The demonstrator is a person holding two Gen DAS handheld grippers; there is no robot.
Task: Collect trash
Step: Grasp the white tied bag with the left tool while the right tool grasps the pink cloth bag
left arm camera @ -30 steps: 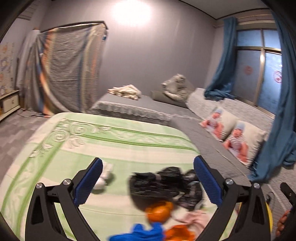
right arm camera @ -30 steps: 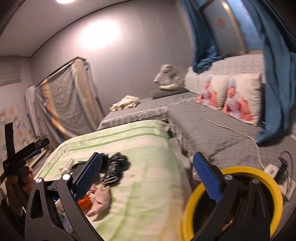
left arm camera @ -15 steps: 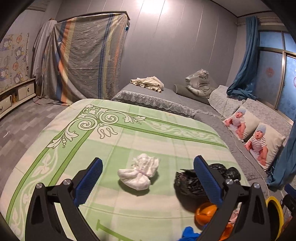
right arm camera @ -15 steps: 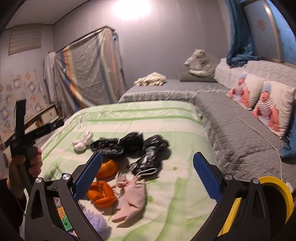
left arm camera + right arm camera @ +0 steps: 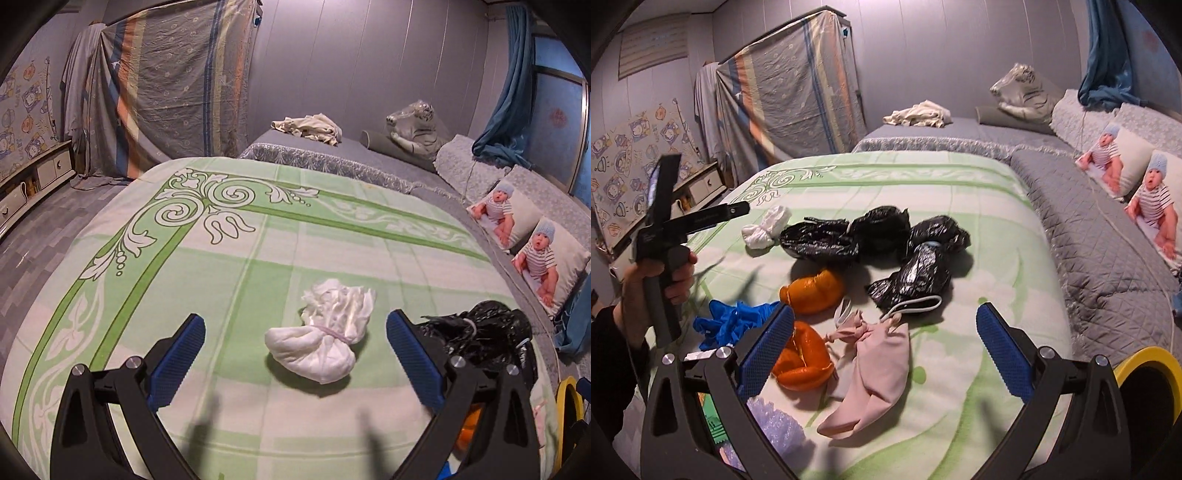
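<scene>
Lying on bed: trash scattered on green patterned blanket (image 5: 258, 258), nothing gripped.
White bundle: one, tied white bag (image 5: 325, 339), straight ahead between the spread jaws of left gripper (image 5: 295, 354), not touched; far left of the heap in right view (image 5: 764, 227).
Black bags: four crumpled ones (image 5: 820, 240) (image 5: 881, 225) (image 5: 938, 232) (image 5: 912, 277), clustered mid-blanket, touching or just beside each other; some show at right edge of left view (image 5: 487, 332).
Orange peels: two (image 5: 814, 290) (image 5: 801, 356), near side of black bags, second one partly behind right gripper's left finger.
Pink pouch: one (image 5: 875, 373), with drawstring, just beside lower peel, between jaws of right gripper (image 5: 886, 354).
Blue glove: one crumpled (image 5: 735, 321), left of peels.
Purple scrap: one (image 5: 775, 424), low left, partly hidden by gripper frame.
Left gripper: jaws wide apart, empty, hovering over blanket; held by hand (image 5: 661, 273) seen in right view.
Right gripper: jaws wide apart, empty, above the pouch.
Bin: yellow rim (image 5: 1145, 362) off blanket's right edge, low right.
Around: grey quilted mattress (image 5: 1089, 240) along right side, two baby-print pillows (image 5: 1123, 162) (image 5: 1160, 206), plush tiger (image 5: 1019, 88), cream cloth pile (image 5: 916, 114), blue curtain (image 5: 1108, 55), draped sheet (image 5: 798, 85) on back wall.
Open room: far half of blanket bare; floor past left edge.
</scene>
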